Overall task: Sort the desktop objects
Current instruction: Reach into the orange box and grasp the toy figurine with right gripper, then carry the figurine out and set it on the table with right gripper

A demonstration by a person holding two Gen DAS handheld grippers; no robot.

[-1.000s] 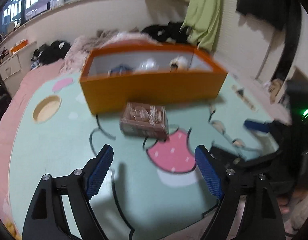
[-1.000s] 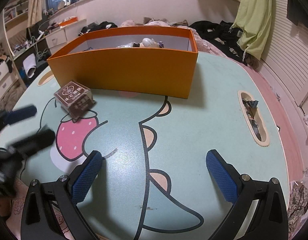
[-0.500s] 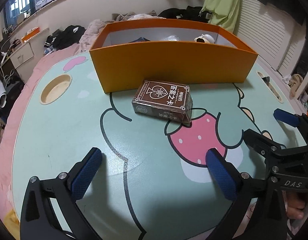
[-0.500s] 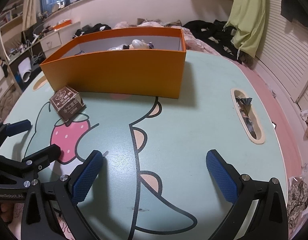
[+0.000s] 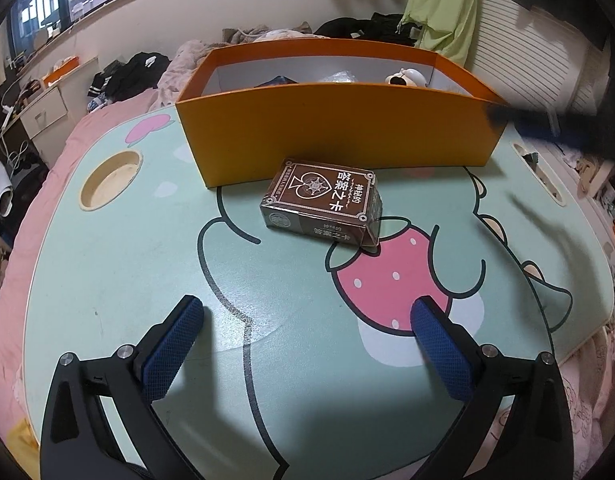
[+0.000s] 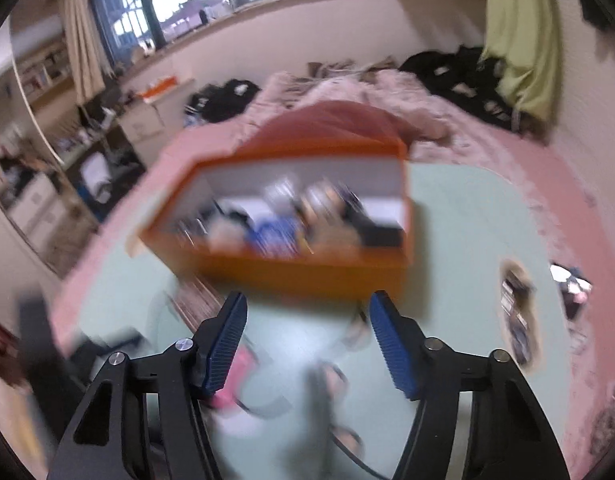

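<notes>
Straight ahead of the left hand-held gripper point(image 5: 307, 344), the brown card box point(image 5: 323, 204) lay flat on the tabletop point(image 5: 107, 280), just in front of the orange box point(image 5: 339, 136). The left hand-held gripper's two blue pads point(image 5: 175, 344) stood wide apart with nothing between them, near the card box but not touching it. The right hand-held gripper point(image 6: 307, 344) pointed at the orange box in a very blurry view. Its jaws were closing, and nothing was between them.

The step in hand was probably picking up the card box. To do it well, the left hand-held gripper should go forward until one pad sits on each long side, squeeze gently, lift it clear of the orange wall, and let go inside, beside the things already there.
</notes>
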